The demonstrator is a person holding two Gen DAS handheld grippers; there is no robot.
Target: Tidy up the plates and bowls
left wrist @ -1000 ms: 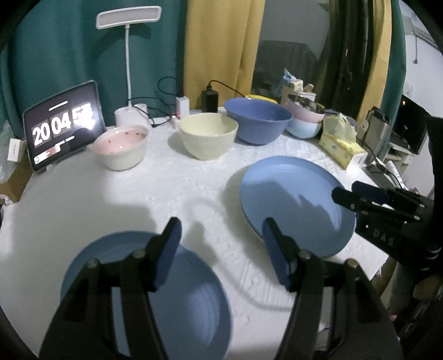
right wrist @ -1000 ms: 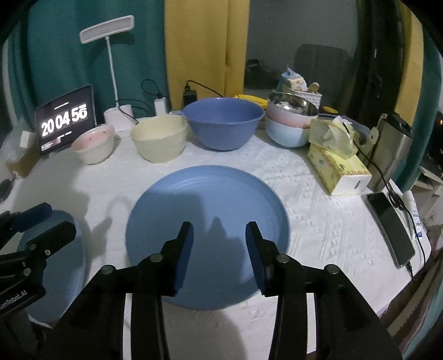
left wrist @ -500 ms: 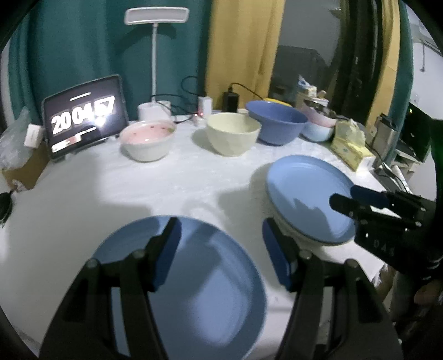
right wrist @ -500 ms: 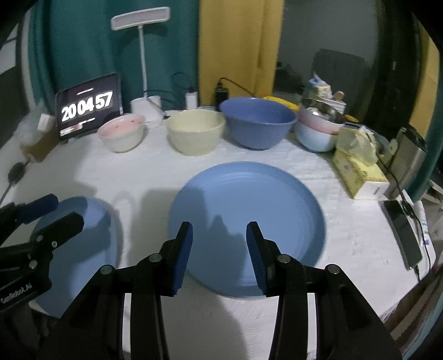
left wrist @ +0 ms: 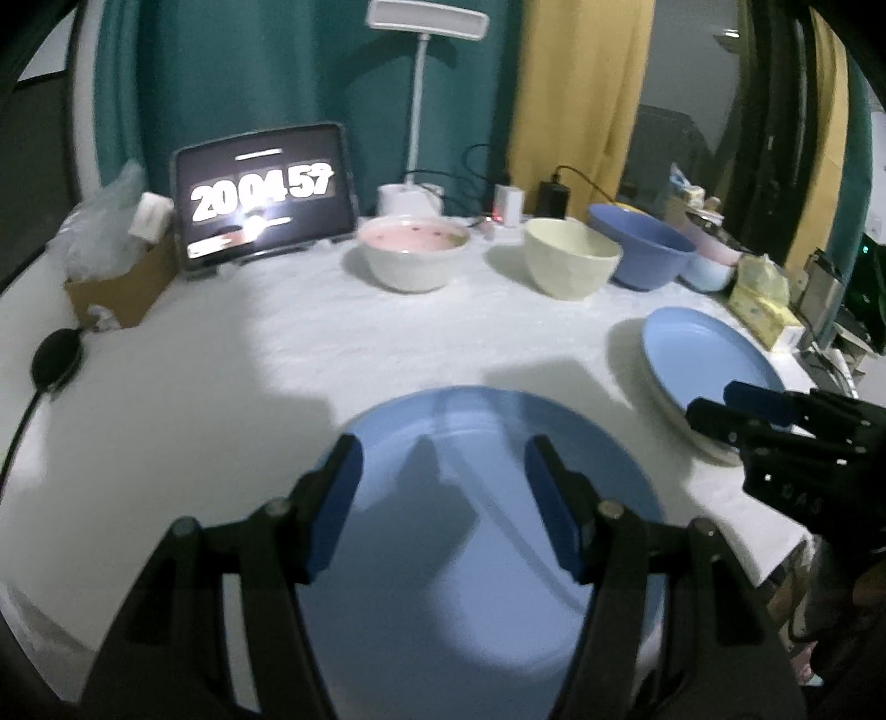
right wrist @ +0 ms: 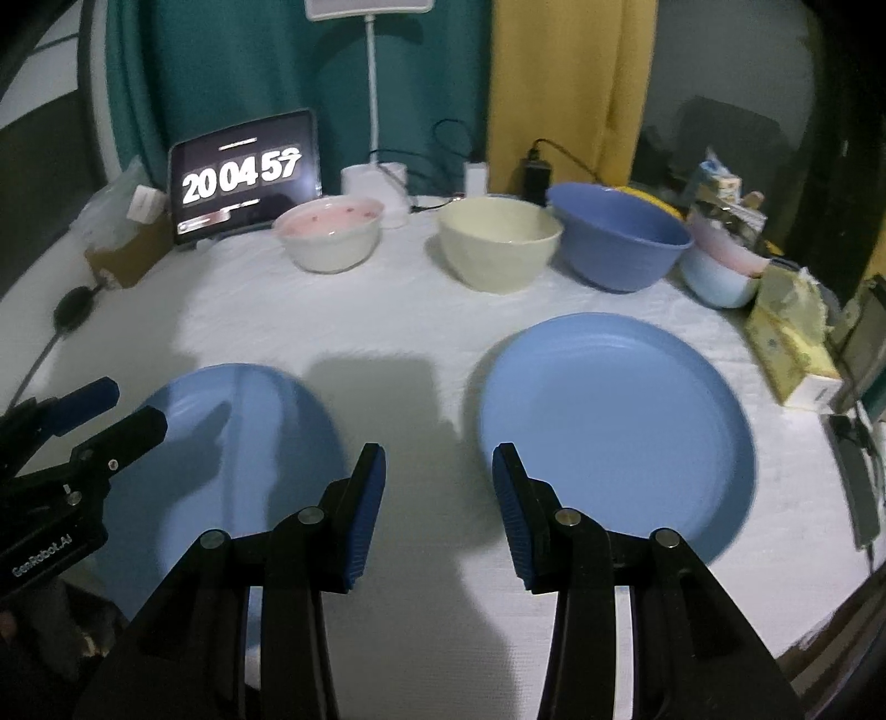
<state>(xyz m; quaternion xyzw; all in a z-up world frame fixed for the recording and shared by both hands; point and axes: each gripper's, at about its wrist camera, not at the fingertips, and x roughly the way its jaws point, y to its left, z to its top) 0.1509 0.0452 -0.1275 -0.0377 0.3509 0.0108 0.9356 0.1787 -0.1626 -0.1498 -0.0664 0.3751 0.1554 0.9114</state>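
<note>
Approach step, nothing picked up yet. Left tongs (left wrist: 443, 498) are held released over the left plate (left wrist: 487, 526), nothing between the pads. Right tongs (right wrist: 437, 509) are also released and empty, hung over bare counter (right wrist: 387, 310) between the left plate and the right plate (right wrist: 614, 432). Next move is judged to need one plate's rim pinched and lifted onto the other. Behind the left plate, left to right: clock screen (right wrist: 243, 171), lamp (left wrist: 426, 22), pink bowl (right wrist: 329, 232), cream bowl (right wrist: 498, 243), blue bowl (right wrist: 620, 238), tissue box (right wrist: 792, 343). Path between plates is clear.
</note>
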